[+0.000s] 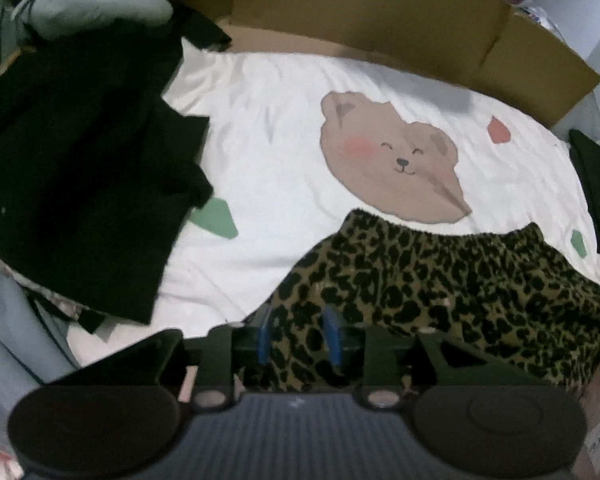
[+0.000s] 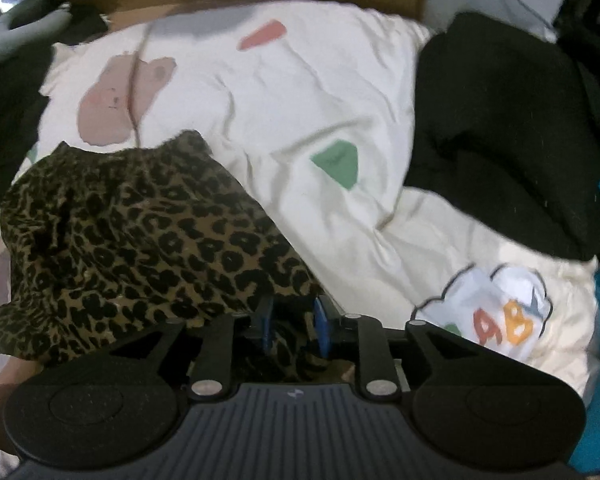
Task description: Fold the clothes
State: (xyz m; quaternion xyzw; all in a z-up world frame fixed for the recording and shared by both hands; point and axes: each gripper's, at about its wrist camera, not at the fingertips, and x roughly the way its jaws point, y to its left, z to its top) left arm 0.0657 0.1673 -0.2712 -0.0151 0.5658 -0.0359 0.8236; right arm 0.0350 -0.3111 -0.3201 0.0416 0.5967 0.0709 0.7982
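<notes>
While both tools have the leopard-print garment point(image 1: 440, 280) between their blue fingers, keep your pull even so the cloth does not skew. Your left tool point(image 1: 298, 338) has leopard fabric running between its 2 pads, which stand close together and look clamped on the hem nearest you; your right tool point(image 2: 292, 326) shows the same, with a bunch of the print pinched between its pads at the other near corner. The garment itself lies on the white bear-print bed sheet point(image 1: 284, 160), its gathered waistband point(image 1: 440, 232) at the far side, just below the brown bear face point(image 1: 388, 156), and its near edge raised into your grips. My reading is that you are either drawing the piece flat or about to carry the near edge over toward the waistband; these views fit both. Either way, hold the 2 corners level with each other and keep the span between them taut, because the cloth is thin and slumps in the middle. Watch that only the layers you mean to move sit in each pinch. Steer the garment away from the black clothes point(image 1: 84, 184) at your left and the dark pile point(image 2: 504, 132) at your right, so nothing catches. The cardboard point(image 1: 380, 12) behind the bed is well apart.
</notes>
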